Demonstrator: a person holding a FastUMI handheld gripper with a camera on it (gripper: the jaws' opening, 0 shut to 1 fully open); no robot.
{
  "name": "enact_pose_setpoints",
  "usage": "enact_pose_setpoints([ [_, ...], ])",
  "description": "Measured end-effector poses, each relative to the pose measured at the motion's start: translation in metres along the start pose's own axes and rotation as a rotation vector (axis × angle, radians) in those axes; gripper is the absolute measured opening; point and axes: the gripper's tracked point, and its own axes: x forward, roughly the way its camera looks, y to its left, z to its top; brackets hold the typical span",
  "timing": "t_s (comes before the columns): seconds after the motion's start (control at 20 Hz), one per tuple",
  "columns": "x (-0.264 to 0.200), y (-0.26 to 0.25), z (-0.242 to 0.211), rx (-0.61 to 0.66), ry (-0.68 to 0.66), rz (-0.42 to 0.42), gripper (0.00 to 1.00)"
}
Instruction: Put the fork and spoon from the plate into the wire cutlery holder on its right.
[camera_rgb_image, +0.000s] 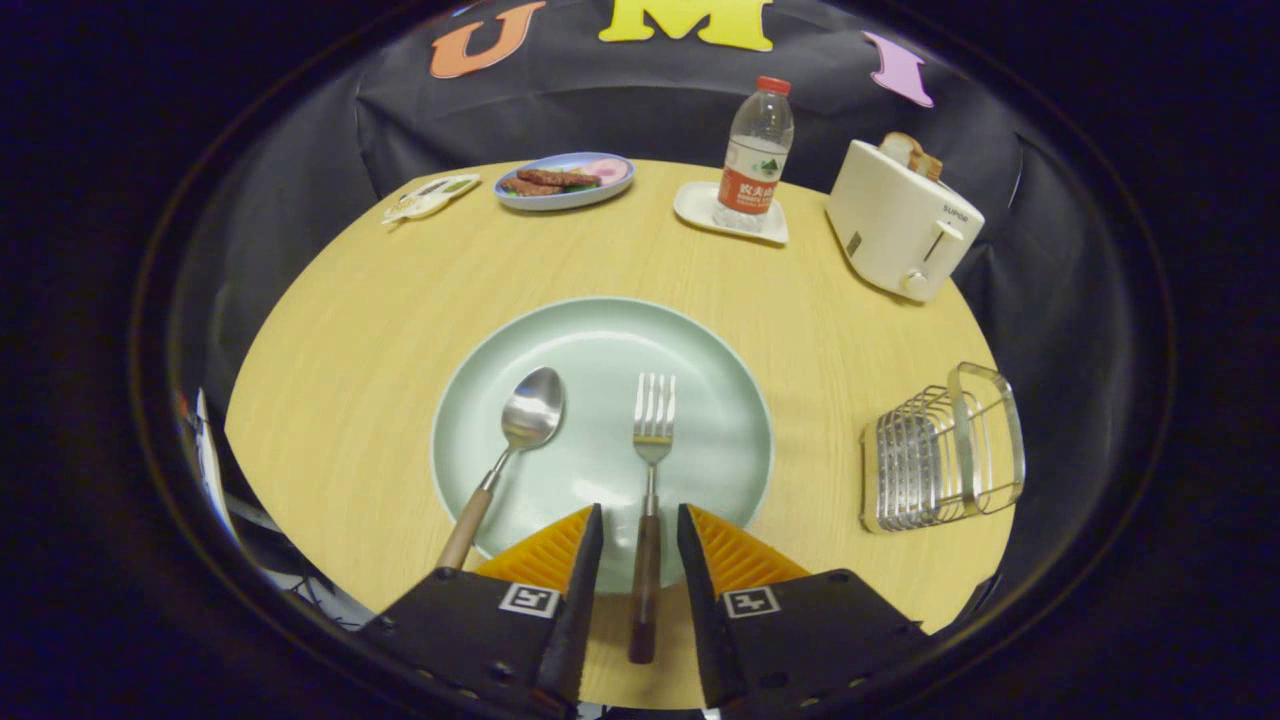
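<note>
A pale green plate (700, 360) lies on the round wooden table, just ahead of my fingers. On it rest a spoon (518, 433) at the left and a fork (651, 470) at the right, both with wooden handles pointing back toward me. My gripper (640, 522) is open, and the fork's dark handle runs through the gap between the two fingers with space on each side. The spoon's handle ends just left of the left finger. The wire cutlery holder (940, 455) stands on the table to the right of the plate, near the table's edge.
Beyond the plate stand a water bottle (756, 155) on a small white tray (700, 210), a white toaster (900, 225) with bread in it at the far right, a blue plate of food (566, 180) and a small white item (430, 197) at the far left.
</note>
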Motion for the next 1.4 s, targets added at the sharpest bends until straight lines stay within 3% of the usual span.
enact_pose_setpoints([
  [0.05,0.002,-0.001,-0.001,0.007,0.011,-0.004,0.37],
  [0.15,0.004,-0.003,-0.005,0.021,0.033,-0.011,0.14],
  [0.35,-0.002,-0.004,-0.003,0.064,0.067,0.022,0.0],
  [0.65,-0.063,-0.029,0.032,0.134,0.095,0.059,0.01],
  [0.9,-0.13,-0.084,0.057,0.141,0.134,0.065,0.01],
  [1.05,-0.15,-0.12,0.05,0.115,0.198,0.051,0.0],
  [1.4,-0.16,-0.174,0.024,0.186,0.428,0.029,0.0],
])
